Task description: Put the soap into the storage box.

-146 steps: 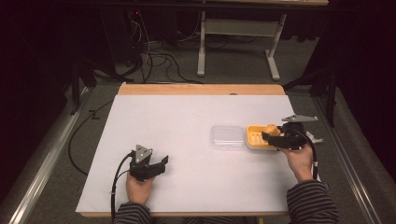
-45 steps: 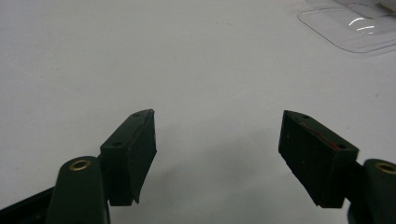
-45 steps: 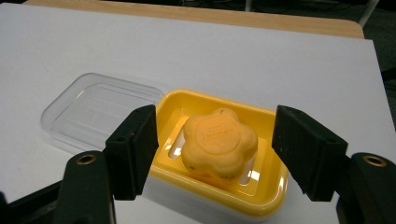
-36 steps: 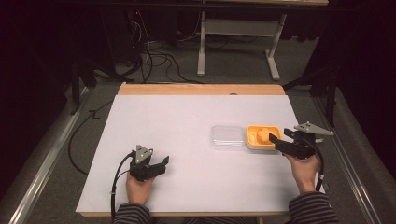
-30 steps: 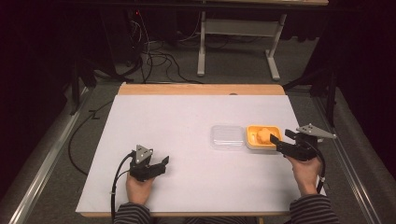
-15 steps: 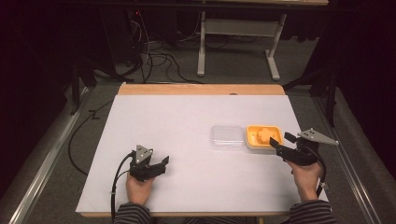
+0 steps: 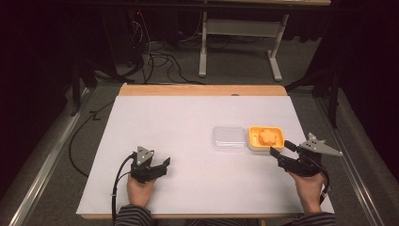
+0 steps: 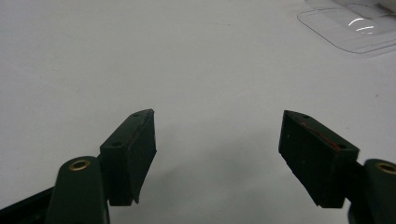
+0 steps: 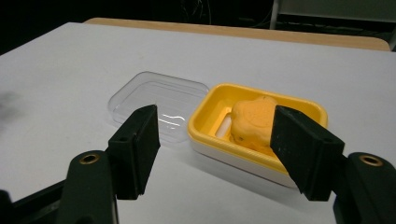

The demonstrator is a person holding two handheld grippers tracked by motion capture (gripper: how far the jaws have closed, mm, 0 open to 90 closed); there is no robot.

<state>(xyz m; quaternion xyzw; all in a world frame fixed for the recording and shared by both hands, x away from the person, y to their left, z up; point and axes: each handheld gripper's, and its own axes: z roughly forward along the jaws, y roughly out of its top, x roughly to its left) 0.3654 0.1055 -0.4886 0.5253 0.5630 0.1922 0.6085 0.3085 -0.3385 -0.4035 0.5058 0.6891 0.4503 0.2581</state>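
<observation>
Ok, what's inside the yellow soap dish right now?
One orange flower-shaped soap lies in the yellow soap dish. A pale slot shows in the dish floor beside it; the floor under the soap is covered. The clear lid lies alongside.

A lab or test room: a bare white table [image 7: 188,141] with a wooden far edge stands on grey carpet, loose cables [image 7: 155,56] on the floor, another desk's metal legs [image 7: 203,42] behind, dark surroundings.
</observation>
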